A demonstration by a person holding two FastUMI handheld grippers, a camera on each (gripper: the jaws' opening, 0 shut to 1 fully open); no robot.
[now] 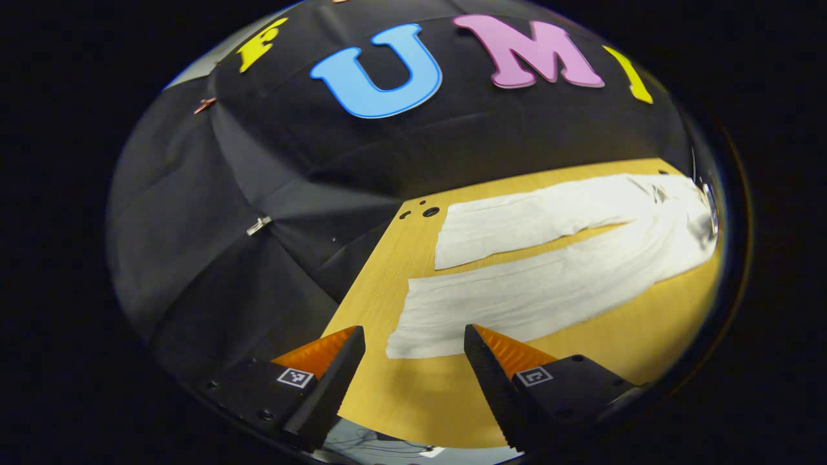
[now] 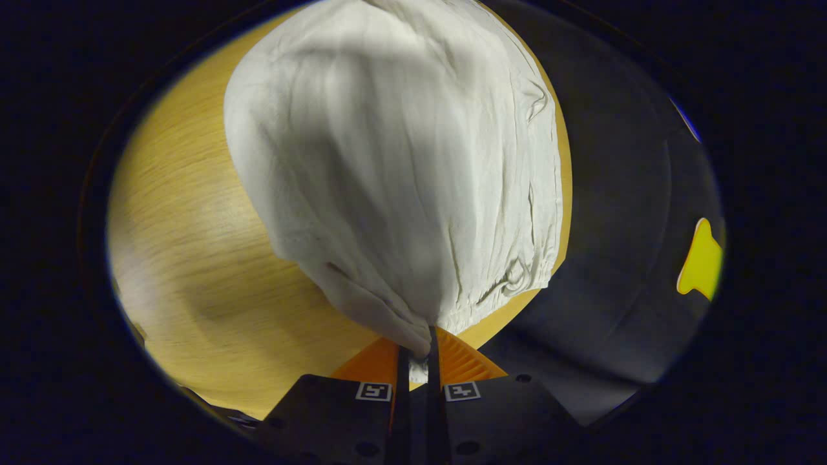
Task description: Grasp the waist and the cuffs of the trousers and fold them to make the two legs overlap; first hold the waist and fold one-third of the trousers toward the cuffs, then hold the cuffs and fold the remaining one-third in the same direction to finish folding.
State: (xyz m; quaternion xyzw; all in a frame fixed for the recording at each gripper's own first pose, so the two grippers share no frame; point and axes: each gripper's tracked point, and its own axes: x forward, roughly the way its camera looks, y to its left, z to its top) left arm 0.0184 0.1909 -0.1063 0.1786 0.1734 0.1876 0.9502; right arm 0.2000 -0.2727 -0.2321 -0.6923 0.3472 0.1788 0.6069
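Note:
White trousers lie spread on the wooden table, legs apart, cuffs toward me in the left gripper view. My left gripper hovers open just before the near leg's cuff, nothing between its fingers. In the right gripper view the trousers' waist end bulges up close to the camera. My right gripper is shut on a pinch of the waist fabric, which is lifted a little off the table.
The black cloth wall closes the booth behind and beside the table. Small dark holes sit in the table's far corner near the far cuff. Bare wood stretches to the left of the waist in the right gripper view.

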